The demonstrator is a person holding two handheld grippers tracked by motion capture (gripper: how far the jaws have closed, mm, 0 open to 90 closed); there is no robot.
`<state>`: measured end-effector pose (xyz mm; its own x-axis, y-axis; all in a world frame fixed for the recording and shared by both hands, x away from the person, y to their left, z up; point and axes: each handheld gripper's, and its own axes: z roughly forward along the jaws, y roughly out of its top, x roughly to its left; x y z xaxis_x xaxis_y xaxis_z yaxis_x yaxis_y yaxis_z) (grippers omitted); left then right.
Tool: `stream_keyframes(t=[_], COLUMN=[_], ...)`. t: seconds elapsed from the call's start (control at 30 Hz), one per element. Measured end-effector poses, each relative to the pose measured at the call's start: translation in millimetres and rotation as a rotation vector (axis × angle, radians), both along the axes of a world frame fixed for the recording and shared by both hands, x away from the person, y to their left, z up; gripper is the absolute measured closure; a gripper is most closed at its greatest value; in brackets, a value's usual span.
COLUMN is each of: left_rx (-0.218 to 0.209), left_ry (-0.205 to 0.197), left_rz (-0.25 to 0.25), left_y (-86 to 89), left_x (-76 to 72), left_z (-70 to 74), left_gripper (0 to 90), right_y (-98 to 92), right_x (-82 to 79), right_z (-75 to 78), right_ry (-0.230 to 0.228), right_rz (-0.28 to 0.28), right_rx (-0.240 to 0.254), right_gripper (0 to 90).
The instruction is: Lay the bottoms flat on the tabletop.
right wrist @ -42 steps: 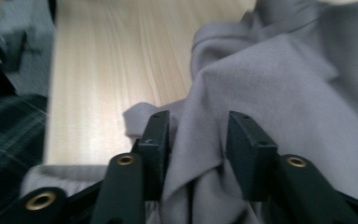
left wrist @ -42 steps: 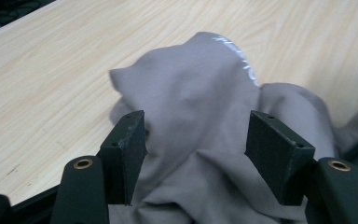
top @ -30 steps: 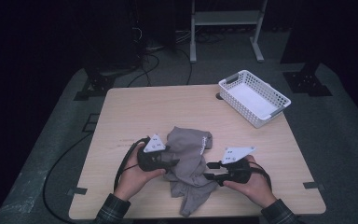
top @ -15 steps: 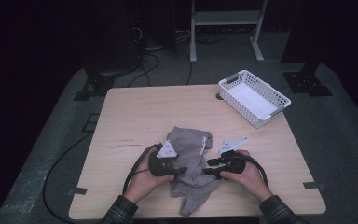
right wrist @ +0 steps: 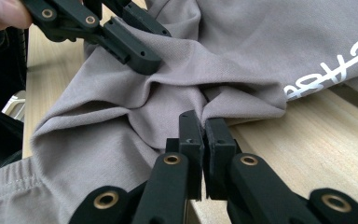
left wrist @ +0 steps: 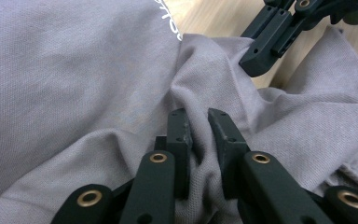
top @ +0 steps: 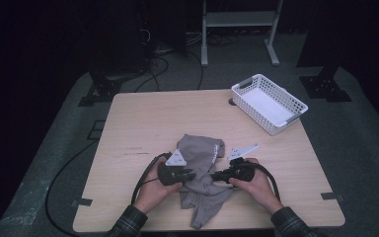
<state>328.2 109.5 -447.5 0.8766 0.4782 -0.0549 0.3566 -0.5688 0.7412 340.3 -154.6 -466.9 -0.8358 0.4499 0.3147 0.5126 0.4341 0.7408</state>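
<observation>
A crumpled grey garment with white lettering lies on the wooden table near its front edge. My left gripper comes at it from the left; its jaws have just been closing, and in the left gripper view a ridge of the grey cloth is pinched between them. My right gripper faces it from the right, a short way apart. Its jaws have also just closed and grip a fold at the cloth's edge. Each gripper shows in the other's view, resting on the garment.
A white plastic basket stands at the table's back right corner. Black cables trail from both grippers over the front edge. Bare wood lies left of and behind the garment. A dark floor with stands surrounds the table.
Both hands have moved inward and down onto the middle of the garment. Both pairs of jaws have closed on folds of the cloth.
</observation>
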Motion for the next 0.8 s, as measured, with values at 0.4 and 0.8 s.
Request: stream_keyframes(t=[0.4,0.8], left_rx=[-0.097,-0.118], left_ry=[0.019,0.001], left_rz=[0.033,0.088], left_y=[12.0,27.6], left_x=[1.9,6.3], left_z=[9.1,15.2], left_gripper=[79.5,80.1], right_y=[-2.4,-6.5], right_x=[-3.7,-4.1], right_z=[7.7,10.2], right_ry=[-0.066,-0.107], right_rz=[-0.01,-0.038], right_rx=[-0.053,-0.095], right_gripper=[87.9,88.0])
